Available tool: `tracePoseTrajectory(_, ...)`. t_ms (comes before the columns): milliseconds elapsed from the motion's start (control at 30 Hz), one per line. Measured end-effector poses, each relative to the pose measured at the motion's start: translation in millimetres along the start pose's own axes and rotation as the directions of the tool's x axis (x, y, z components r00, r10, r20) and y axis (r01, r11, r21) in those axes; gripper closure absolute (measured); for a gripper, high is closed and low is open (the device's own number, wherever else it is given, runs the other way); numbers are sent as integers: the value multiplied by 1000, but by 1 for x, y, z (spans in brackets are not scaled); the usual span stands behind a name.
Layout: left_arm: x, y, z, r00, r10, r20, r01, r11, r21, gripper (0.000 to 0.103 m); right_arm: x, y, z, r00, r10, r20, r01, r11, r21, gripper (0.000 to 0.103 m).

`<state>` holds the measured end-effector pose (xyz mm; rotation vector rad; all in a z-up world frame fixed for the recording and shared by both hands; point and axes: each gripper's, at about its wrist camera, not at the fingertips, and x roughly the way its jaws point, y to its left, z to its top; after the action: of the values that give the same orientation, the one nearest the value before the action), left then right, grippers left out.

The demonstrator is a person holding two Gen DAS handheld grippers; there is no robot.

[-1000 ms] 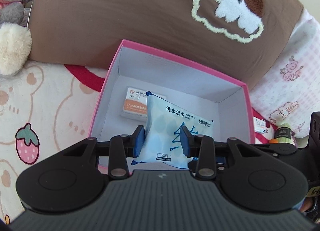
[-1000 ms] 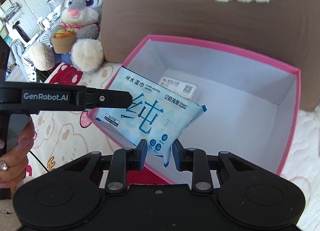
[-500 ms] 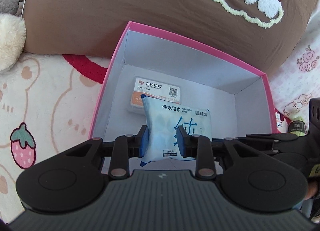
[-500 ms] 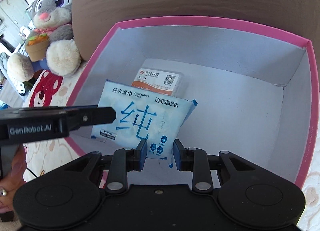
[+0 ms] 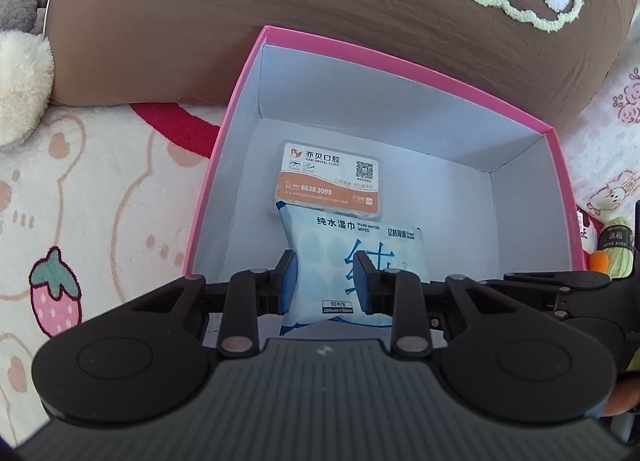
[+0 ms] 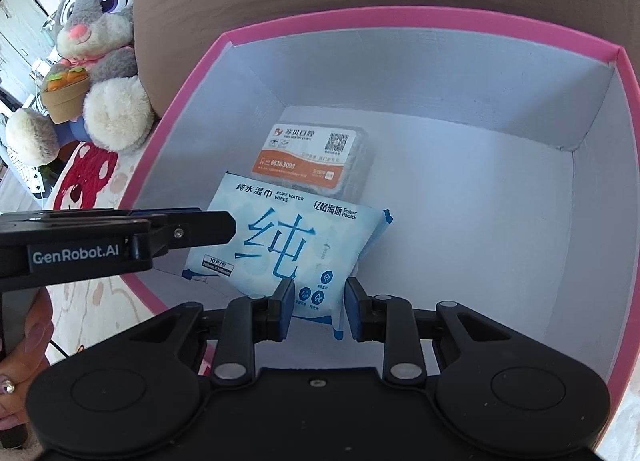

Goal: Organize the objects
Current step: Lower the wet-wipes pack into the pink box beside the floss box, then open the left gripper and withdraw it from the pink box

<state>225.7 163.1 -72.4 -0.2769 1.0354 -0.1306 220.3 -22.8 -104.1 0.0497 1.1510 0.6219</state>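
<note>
Both grippers pinch the wipes pack inside the pink box, release not yet made.

Left gripper (image 5: pixel 325 277) has just been closing its jaws and now clamps the near left part of the wipes pack (image 5: pixel 352 261); the right gripper (image 6: pixel 315 301) is pressed onto the pack's lower right corner. The pack hangs tilted within the pink box (image 5: pixel 224 141), its far edge over or against the orange-labelled dental case (image 5: pixel 330 183), which already lies on the box floor; whether the pack touches the floor I cannot tell. By my reading one item is stowed and the second is nearly placed: setting it down and letting go remain. A yarn skein (image 5: pixel 616 249) lies outside the box on the bed and may still need stowing.
</note>
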Motion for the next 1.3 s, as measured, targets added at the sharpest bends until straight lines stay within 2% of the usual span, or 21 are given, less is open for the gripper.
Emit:
tracePoseTrajectory(233, 5, -5, -3, 999, 36, -2, -36, 999, 9, 74, -1, 0, -1, 1000, -9, -1, 9, 1000, 0, 71)
tracePoseTrajectory(333, 4, -6, -2, 997, 77, 10, -77, 997, 18, 74, 5, 1, 2, 1000, -2, -11, 2, 1000, 16, 71)
tracePoseTrajectory(467, -5, -8, 2, 998, 55, 33, -56, 998, 31, 71, 14, 12, 4, 999, -33, -30, 34, 999, 19, 73)
tracePoseTrajectory(633, -10, -7, 4, 997, 66, 45, -67, 997, 29, 71, 16, 13, 1, 999, -15, -34, 16, 999, 41, 73)
tracePoseTrajectory(933, -27, -6, 6, 998, 45, 50, -46, 999, 18, 70, -26, 24, -9, 994, -72, 87, 80, 993, -87, 71)
tracePoseTrajectory(1000, -32, -9, 6, 998, 45, 45, -47, 999, 26, 67, -37, 24, -10, 992, -65, 110, 76, 992, -102, 71)
tracePoseTrajectory(1067, -40, -13, 6, 998, 32, 49, -33, 999, 29, 53, -47, 26, -11, 990, -59, 131, 75, 991, -115, 71)
tracePoseTrajectory(1233, -60, -25, 3, 998, 23, 60, -26, 998, 53, 40, -71, 33, -17, 982, -65, 177, 94, 983, -157, 71)
tracePoseTrajectory(1300, -65, -31, 0, 998, 24, 59, -28, 998, 61, 39, -78, 35, -19, 980, -73, 187, 106, 979, -174, 70)
